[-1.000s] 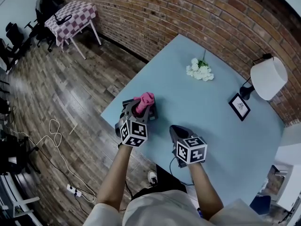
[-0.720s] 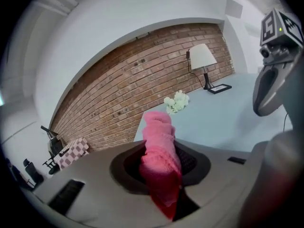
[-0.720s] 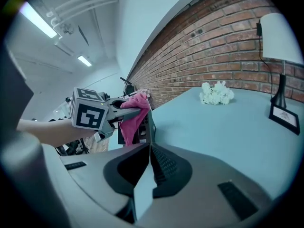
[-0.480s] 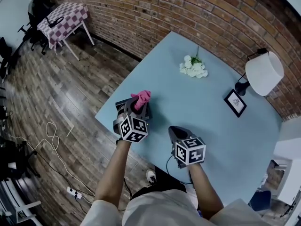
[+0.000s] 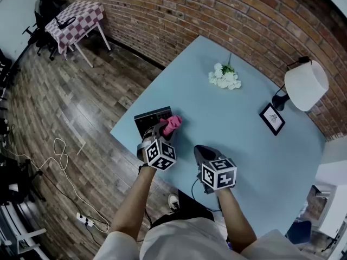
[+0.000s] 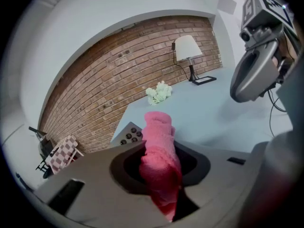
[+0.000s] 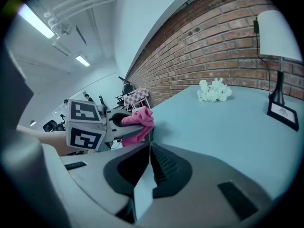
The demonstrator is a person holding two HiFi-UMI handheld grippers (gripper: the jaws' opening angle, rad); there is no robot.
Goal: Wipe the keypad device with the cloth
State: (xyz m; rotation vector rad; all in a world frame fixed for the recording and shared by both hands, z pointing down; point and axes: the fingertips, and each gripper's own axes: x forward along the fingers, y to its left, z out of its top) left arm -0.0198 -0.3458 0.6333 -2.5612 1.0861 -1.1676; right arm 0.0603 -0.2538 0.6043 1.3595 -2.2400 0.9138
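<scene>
The dark grey keypad device [image 5: 150, 118] lies at the table's near left corner; its round buttons [image 6: 129, 135] show in the left gripper view. My left gripper [image 5: 166, 131] is shut on a pink cloth [image 5: 173, 124], which rests at the device's right edge. The cloth [image 6: 160, 158] hangs bunched between the jaws, and it also shows in the right gripper view as the pink cloth [image 7: 138, 121]. My right gripper [image 5: 204, 153] hovers over the table's near edge, to the right of the left one, with its jaws closed on nothing [image 7: 147, 148].
A bunch of white flowers [image 5: 224, 78] lies at the far middle of the blue table [image 5: 238, 129]. A white lamp [image 5: 305, 85] and a small picture frame [image 5: 272, 119] stand at the right. A brick wall [image 5: 217, 15] runs behind; a cable [image 5: 59, 156] lies on the wooden floor at left.
My left gripper has drawn the pink cloth rightward and nearer across the device, uncovering its top. The right gripper has stayed in place.
</scene>
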